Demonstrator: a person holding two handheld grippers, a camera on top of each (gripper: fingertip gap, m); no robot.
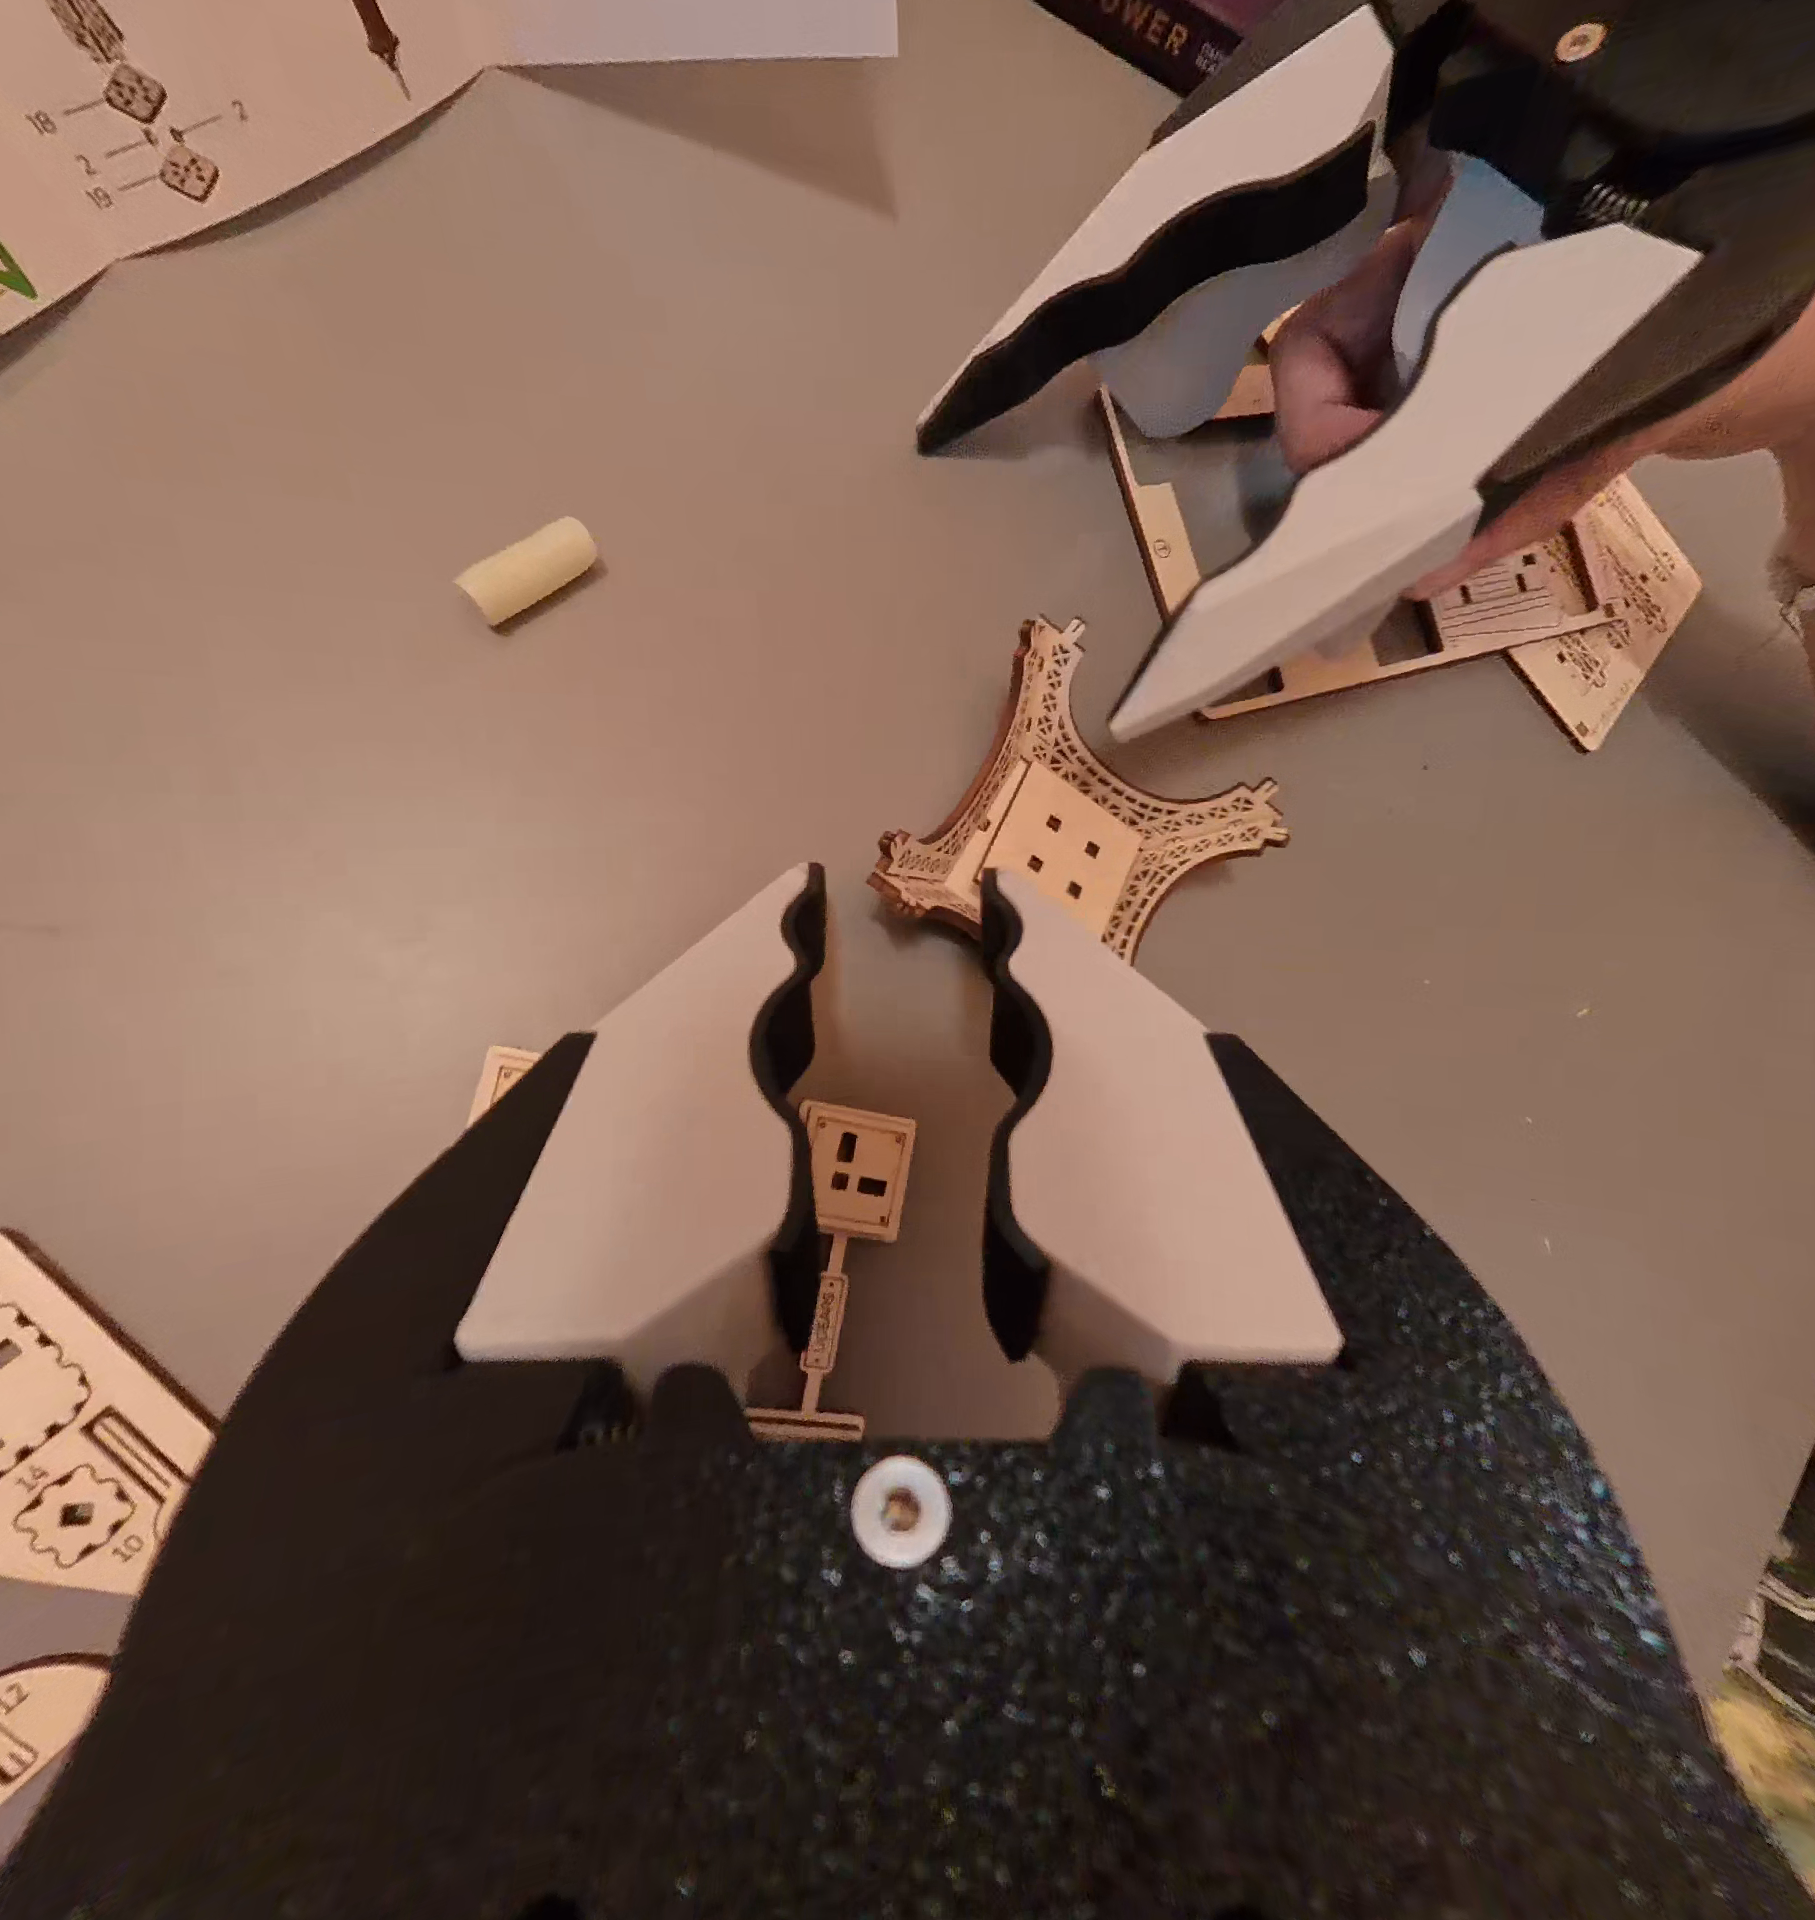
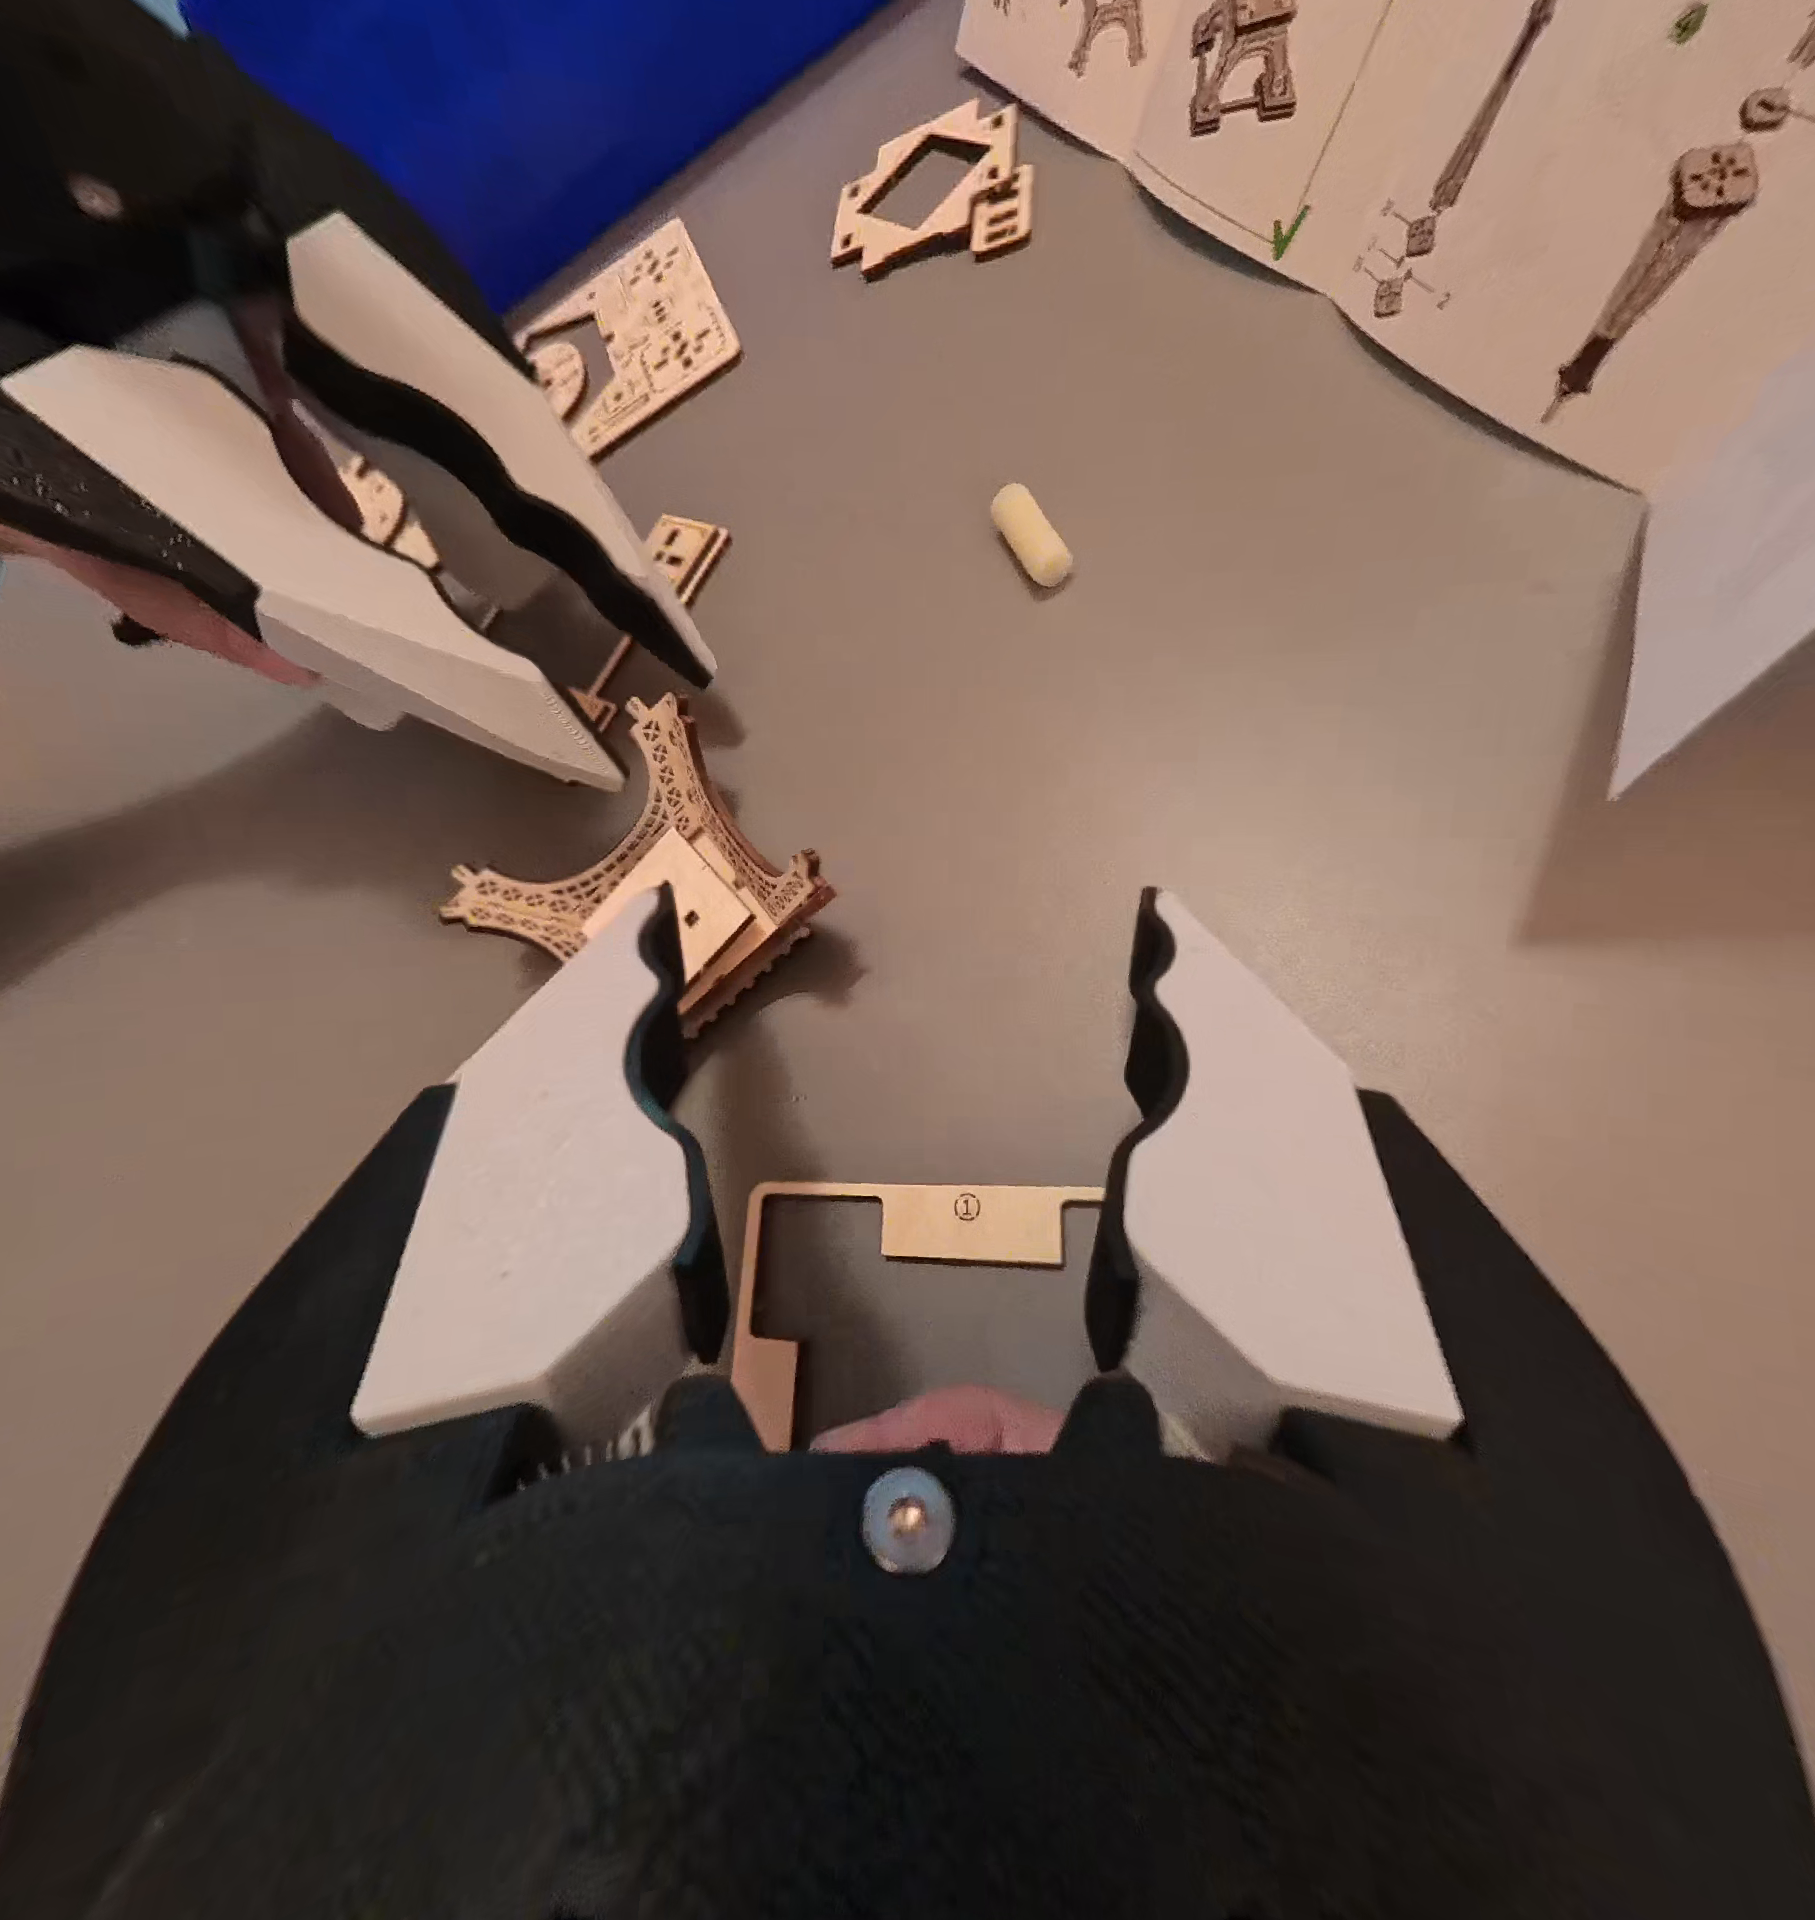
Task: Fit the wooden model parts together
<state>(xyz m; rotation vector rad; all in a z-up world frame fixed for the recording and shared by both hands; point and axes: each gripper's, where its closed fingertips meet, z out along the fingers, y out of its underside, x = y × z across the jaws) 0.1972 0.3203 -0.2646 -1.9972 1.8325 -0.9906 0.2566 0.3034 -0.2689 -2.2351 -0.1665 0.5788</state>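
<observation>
My left gripper [image 1: 903,894] and right gripper [image 2: 903,914] gape, holding nothing. Tower base [image 1: 1064,831] at 1 o'clock: thin, brittle lattice; I'd grip its solid middle

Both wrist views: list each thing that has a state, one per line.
left tool: open, empty, over the table
right tool: open, empty
lattice tower base: lying on the table, ungripped
small square slotted part: flat, ungripped
pale cylinder: on its side
instruction sheet: unfolded
emptied part frame: flat
</observation>
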